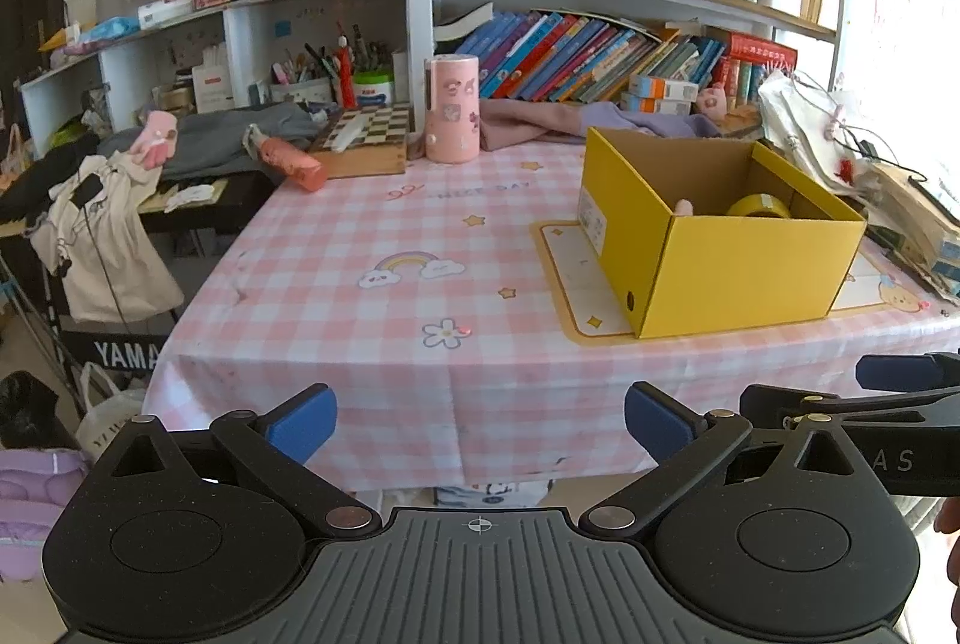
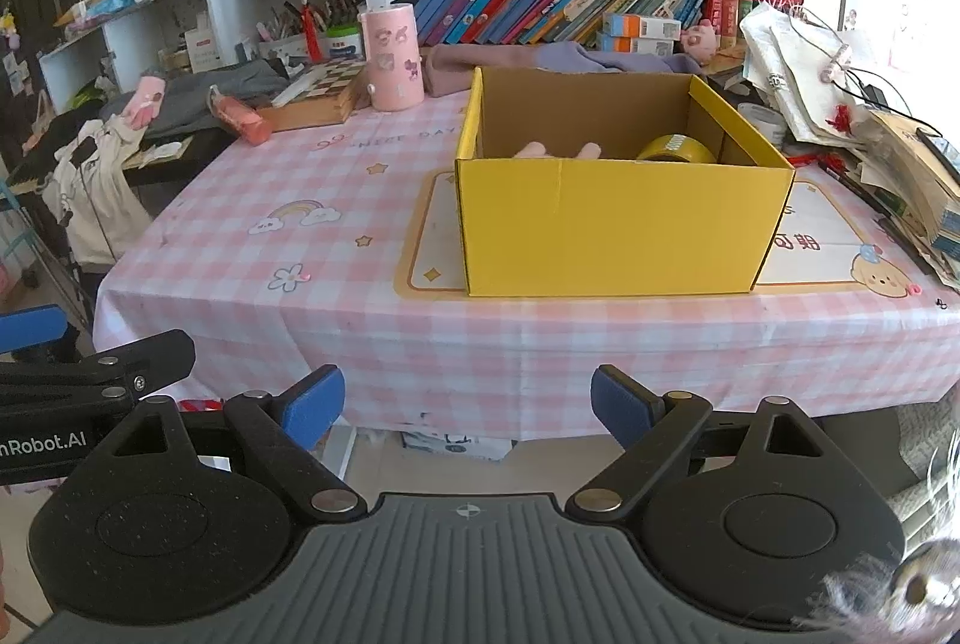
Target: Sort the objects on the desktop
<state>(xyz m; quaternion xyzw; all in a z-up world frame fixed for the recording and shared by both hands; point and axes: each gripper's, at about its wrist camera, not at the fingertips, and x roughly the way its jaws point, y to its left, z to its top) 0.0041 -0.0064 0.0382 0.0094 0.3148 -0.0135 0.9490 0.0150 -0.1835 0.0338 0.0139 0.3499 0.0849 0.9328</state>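
While both grippers hang off the tabletop's (image 2: 372, 338) near edge, left gripper (image 1: 480, 425) and right gripper (image 2: 468, 407) have jaws spread wide, nothing between them. Yellow box (image 2: 618, 230) sits on a placemat (image 2: 429, 248), right side of the tabletop. Inside it: yellow tape roll (image 2: 675, 147) and a pink item (image 2: 558, 150), mostly hidden by the wall. Pink cylinder (image 1: 451, 107) stands upright at the back.

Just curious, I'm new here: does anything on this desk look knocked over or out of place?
Yes: a pink bottle lies on its side at the table's far left corner, beside the chessboard box. The yellow box sits upright on its mat.
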